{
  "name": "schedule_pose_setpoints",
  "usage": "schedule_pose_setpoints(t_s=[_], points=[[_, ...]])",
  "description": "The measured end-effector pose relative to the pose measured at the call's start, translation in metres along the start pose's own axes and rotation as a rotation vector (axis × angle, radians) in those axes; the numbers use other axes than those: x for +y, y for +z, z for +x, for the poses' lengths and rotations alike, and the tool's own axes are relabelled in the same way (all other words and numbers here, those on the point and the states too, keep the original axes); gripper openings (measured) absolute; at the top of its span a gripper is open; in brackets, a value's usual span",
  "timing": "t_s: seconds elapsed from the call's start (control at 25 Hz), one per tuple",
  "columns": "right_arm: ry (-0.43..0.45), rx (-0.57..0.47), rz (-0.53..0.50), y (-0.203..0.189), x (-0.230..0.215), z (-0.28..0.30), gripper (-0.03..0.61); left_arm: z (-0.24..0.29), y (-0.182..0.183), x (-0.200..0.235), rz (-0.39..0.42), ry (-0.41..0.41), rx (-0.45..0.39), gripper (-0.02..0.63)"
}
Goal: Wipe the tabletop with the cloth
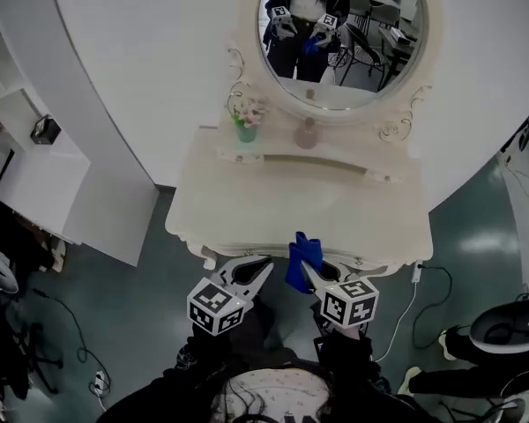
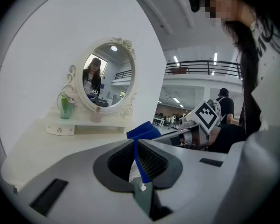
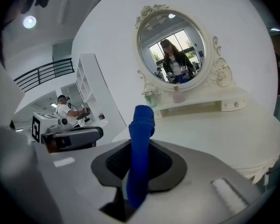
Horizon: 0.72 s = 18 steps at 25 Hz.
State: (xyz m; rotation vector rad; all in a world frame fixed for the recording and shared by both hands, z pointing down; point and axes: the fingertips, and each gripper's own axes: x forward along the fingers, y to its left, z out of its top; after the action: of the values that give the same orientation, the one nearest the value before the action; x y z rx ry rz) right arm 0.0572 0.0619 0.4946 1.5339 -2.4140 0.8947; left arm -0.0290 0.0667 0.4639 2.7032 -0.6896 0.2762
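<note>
The blue cloth [image 1: 302, 258] is not on the tabletop [image 1: 273, 210]. It is up in the air, just in front of the near edge. The right gripper [image 3: 139, 149] has its jaws pressed together on the cloth, which sticks up between them in a thick roll. The left gripper [image 2: 139, 164] is right beside it. Its jaws are nearly closed too, and a thin blue edge of the cloth seems caught between them.

I think no wiping is going on now. The whole tabletop is left to wipe. I cannot see dirt or wet marks on it. A green cup [image 1: 247, 130] and a pink bottle [image 1: 307, 135] stand at the back, under the round mirror [image 1: 339, 33].
</note>
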Motion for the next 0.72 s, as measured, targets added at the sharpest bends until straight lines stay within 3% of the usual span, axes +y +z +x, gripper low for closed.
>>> schedule_pose_setpoints(t_s=[0.32,0.72], points=[[-0.057,0.004,0.025,0.054,-0.004,0.086,0.077,0.024,0.044,0.092,0.025,-0.084,0.015,0.002],[-0.176,-0.023,0.009,0.095,-0.032,0.118,0.077,0.062,0.072,0.144,0.037,-0.179,0.008,0.002]])
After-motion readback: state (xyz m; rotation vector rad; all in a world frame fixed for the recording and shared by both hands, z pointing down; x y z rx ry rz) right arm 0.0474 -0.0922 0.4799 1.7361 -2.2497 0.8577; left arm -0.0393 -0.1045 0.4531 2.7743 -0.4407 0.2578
